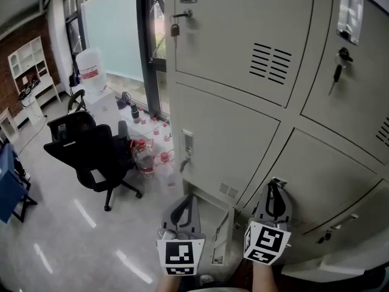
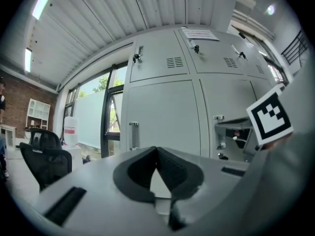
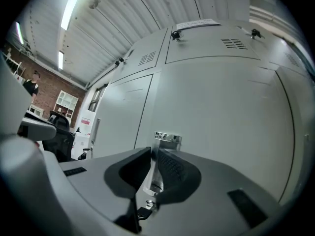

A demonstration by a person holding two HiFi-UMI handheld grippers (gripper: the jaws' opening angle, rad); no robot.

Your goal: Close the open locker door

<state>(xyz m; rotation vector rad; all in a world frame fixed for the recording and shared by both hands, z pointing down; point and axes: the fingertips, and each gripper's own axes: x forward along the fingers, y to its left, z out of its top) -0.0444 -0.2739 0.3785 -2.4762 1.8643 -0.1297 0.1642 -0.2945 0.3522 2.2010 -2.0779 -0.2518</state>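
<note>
Oddly, the open locker door [image 1: 222, 236] stands edge-on between both tools, nearer the left tool [image 2: 156, 152], closed and empty; the right tool [image 3: 152, 155] pinches a chrome handle [image 3: 168, 137] straight ahead.

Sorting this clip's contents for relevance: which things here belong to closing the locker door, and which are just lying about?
Job in hand: open locker door; right gripper, shut on a chrome handle; left gripper, shut and empty.
Lying about: office chair; water jug; bottles on the floor; padlock.
</note>
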